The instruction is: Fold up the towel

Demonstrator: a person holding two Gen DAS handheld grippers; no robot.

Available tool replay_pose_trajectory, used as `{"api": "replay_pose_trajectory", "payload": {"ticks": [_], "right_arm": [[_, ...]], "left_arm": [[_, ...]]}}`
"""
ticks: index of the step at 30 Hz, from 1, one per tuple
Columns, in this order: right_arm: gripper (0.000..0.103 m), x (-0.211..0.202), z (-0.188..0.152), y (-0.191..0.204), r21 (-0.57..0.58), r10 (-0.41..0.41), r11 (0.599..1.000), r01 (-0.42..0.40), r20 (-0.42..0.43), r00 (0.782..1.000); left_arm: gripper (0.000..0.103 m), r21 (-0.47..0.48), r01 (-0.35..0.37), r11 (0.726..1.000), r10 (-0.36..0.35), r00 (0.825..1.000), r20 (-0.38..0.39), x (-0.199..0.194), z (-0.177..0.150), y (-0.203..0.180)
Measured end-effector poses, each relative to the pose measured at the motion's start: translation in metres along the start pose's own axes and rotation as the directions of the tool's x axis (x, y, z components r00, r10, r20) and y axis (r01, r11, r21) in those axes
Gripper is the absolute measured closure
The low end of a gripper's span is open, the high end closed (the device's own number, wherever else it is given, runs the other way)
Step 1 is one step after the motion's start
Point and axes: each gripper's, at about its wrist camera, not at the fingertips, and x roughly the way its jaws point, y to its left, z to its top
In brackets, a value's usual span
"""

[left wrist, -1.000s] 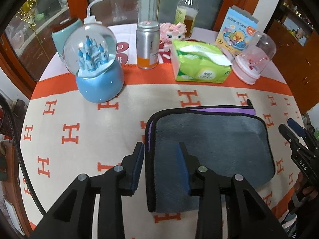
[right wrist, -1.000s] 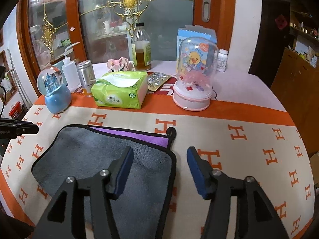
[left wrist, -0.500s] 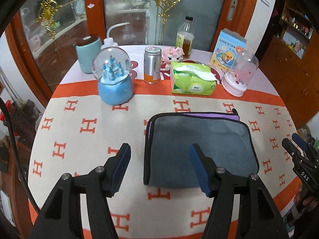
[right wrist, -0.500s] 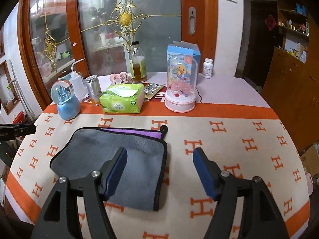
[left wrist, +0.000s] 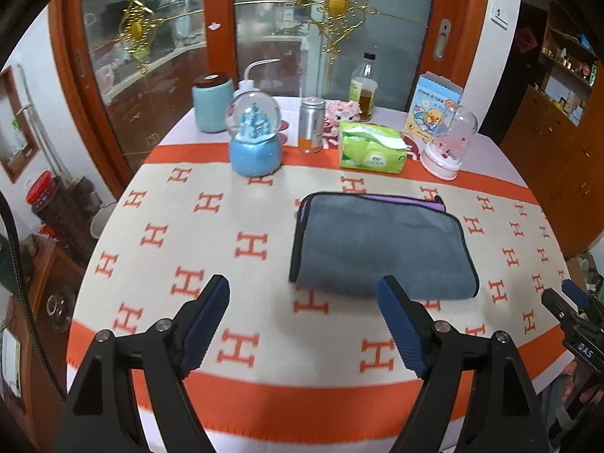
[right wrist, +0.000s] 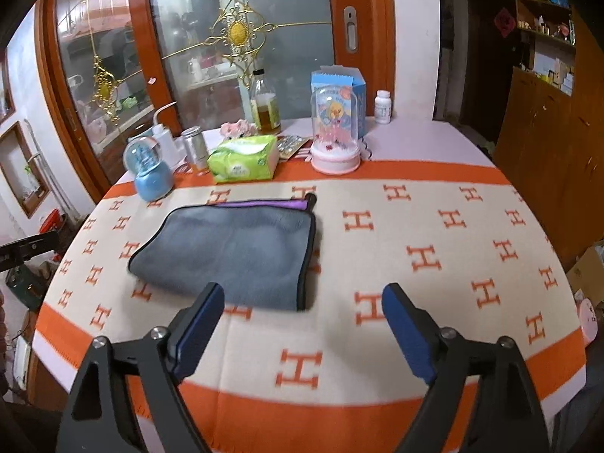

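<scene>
A grey towel with black trim and a purple inner layer lies folded flat on the orange-and-cream tablecloth. It also shows in the right wrist view. My left gripper is open and empty, held above the table's near edge, short of the towel. My right gripper is open and empty, also back from the towel's near right corner. The right gripper's tips show at the right edge of the left wrist view.
Along the far side stand a blue snow globe, a silver can, a green tissue pack, a pink glass-domed ornament, a bottle, a teal canister and a blue box. A glass door is behind.
Both grippers have opened wider and pulled back and up from the towel toward the table's near edge. The towel lies folded and has not moved.
</scene>
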Motion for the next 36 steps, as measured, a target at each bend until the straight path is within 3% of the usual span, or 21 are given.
{"api": "replay_pose_trajectory", "payload": {"ticks": [10, 16, 28, 36], "right_arm": [[0.008, -0.029, -0.036, 0.004, 0.015, -0.042, 0.999, 0.044, -0.111, 0.993], [0.008, -0.047, -0.054, 0.013, 0.012, -0.019, 1.000, 0.021, -0.155, 0.988], [0.008, -0.090, -0.050, 0.033, -0.022, 0.007, 1.000, -0.010, -0.127, 0.992], [0.008, -0.108, -0.044, 0.042, -0.009, 0.043, 0.999, -0.044, -0.114, 0.993]], "left_arm": [[0.016, -0.027, -0.086, 0.996, 0.085, 0.996, -0.016, -0.031, -0.051, -0.009], [0.016, -0.021, -0.039, 0.999, 0.039, 0.999, -0.025, -0.049, -0.070, -0.026], [0.014, -0.004, 0.032, 0.999, -0.032, 0.999, -0.012, -0.089, -0.076, -0.059], [0.007, 0.015, -0.016, 1.000, 0.015, 0.999, 0.048, -0.112, -0.076, -0.072]]}}
